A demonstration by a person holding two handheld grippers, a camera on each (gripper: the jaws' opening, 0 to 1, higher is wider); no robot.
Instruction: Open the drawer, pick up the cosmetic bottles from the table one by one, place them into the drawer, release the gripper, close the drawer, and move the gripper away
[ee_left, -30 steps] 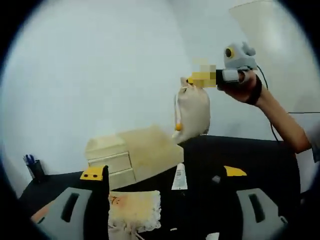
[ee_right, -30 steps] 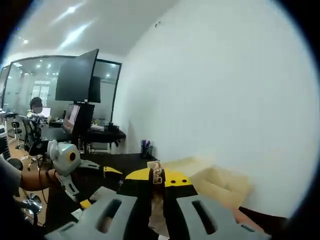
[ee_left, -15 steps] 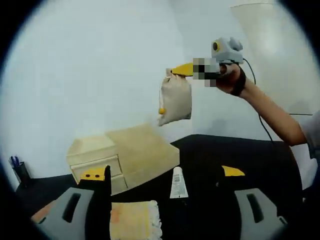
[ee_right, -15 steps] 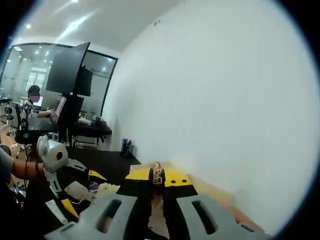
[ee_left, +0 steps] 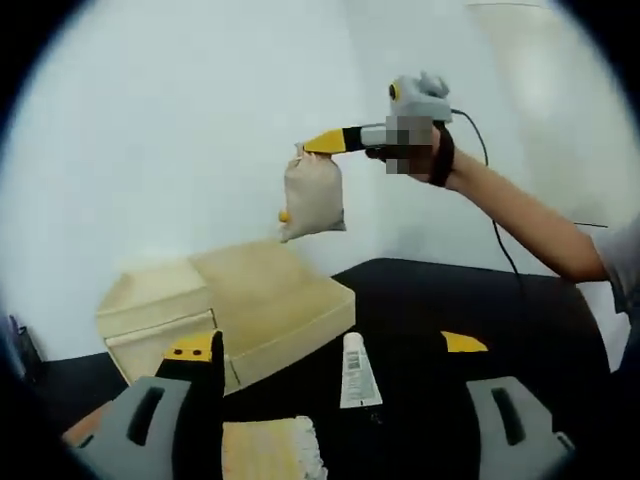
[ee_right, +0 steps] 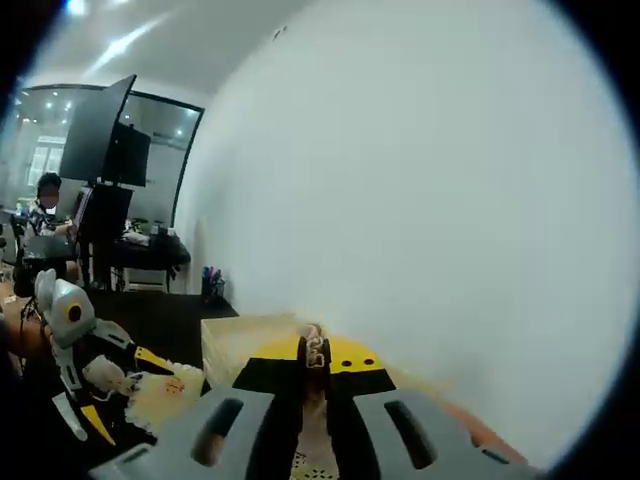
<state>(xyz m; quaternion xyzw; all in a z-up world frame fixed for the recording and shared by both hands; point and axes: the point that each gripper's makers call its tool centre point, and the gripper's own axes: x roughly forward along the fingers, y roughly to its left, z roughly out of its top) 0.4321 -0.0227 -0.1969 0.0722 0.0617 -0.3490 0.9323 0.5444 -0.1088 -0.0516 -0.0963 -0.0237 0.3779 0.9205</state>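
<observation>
Drawers (ee_left: pixel 190 320), a pale wooden chest on the black table (ee_left: pixel 470 300), sat closed as far as the blur allowed, and the whole left gripper view had swung since a second earlier, so the chest's apparent slide leftward was the camera's doing. What had truly moved was the right gripper (ee_left: pixel 318 143): seen from the left gripper view, it had carried a small cloth pouch (ee_left: pixel 312 197) across from the right until the pouch hung over the chest's top, well clear of it. Its jaws were pinched on the pouch's gathered neck, and the right gripper view showed the same bunched cloth (ee_right: pixel 315 347) caught between its yellow-tipped jaws. That suggested the pouch was being taken toward the chest rather than any bottle, with the drawer apparently not yet opened. A white cosmetic tube (ee_left: pixel 352 370) lay flat on the table in front of the chest, untouched. The left gripper (ee_left: pixel 330 400) hovered low with its jaws spread wide and nothing between them, just above a cream lace-edged cloth (ee_left: pixel 270 452).
</observation>
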